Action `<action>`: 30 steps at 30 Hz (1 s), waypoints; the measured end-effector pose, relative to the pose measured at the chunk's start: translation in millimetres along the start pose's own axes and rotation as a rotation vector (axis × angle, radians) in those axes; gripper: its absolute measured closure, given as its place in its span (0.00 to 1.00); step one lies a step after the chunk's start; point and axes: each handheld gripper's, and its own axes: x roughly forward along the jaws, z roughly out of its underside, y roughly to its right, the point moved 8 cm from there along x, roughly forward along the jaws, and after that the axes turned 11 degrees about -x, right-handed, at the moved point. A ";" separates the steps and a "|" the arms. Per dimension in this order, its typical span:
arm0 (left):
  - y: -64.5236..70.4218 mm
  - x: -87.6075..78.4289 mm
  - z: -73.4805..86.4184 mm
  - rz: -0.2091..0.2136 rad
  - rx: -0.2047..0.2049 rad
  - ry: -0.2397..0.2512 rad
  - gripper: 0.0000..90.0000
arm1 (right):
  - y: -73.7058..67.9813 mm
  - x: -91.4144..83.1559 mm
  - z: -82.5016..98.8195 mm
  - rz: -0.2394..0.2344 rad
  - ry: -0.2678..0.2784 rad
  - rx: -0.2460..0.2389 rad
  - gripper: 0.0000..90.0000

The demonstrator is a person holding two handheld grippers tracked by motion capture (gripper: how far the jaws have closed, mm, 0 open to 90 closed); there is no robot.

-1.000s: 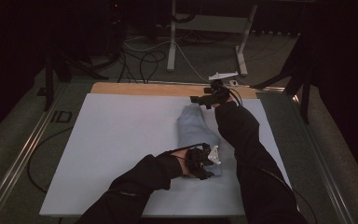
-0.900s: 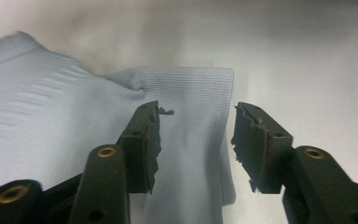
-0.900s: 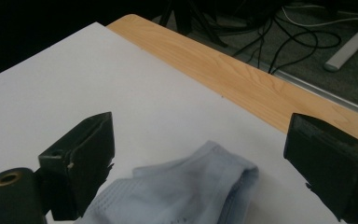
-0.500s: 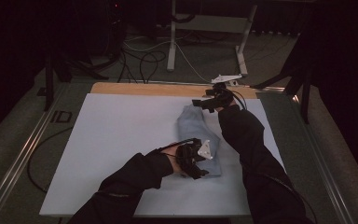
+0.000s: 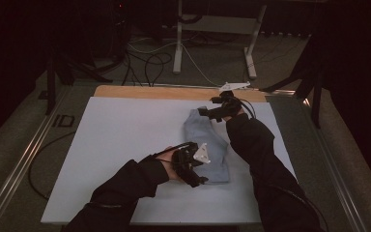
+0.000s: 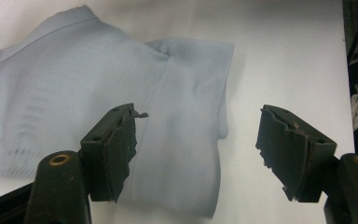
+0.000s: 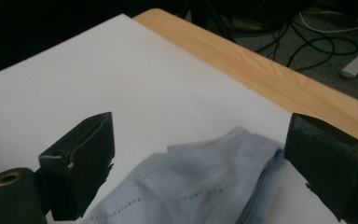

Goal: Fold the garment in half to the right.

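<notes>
High view shows the white-topped table [image 5: 125, 145] carrying the pale blue fabric garment [image 5: 207, 145], already folded into a compact strip right of centre, with the left tool [image 5: 199, 170] just opened off its near end and the right tool [image 5: 211, 112] spread empty over its far end, so perhaps one fold remains.

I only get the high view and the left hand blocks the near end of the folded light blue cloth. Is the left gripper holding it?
Observer: No. In the left gripper view the left gripper has just been opening, and the folded light blue cloth lies flat below its pads, unpinched.
Operator: And the right gripper at the far end?
Observer: The right gripper is open too, with the cloth's hem lying between its jaws, not pinched.
Operator: What lies past that end?
Observer: Bare white sheet, then the wooden table edge.
</notes>
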 end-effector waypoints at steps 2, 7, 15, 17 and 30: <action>-1.8 -6.5 7.3 0.009 -0.015 0.010 0.31 | -2.3 -0.9 2.9 -0.003 -0.013 -0.009 0.10; -4.6 -13.8 20.6 0.030 -0.029 0.002 0.21 | -3.9 -3.6 5.0 0.002 0.008 -0.006 0.10; -10.8 -23.4 44.6 0.027 -0.059 0.007 0.04 | -9.4 -1.3 14.5 -0.031 -0.008 -0.007 0.10; -13.1 -26.6 50.1 0.011 -0.064 0.011 0.02 | -8.7 -1.7 16.3 -0.023 -0.012 -0.010 0.10; -25.3 -45.8 102.0 -0.028 -0.166 0.032 0.01 | -4.0 -5.0 26.0 -0.013 -0.016 0.004 0.10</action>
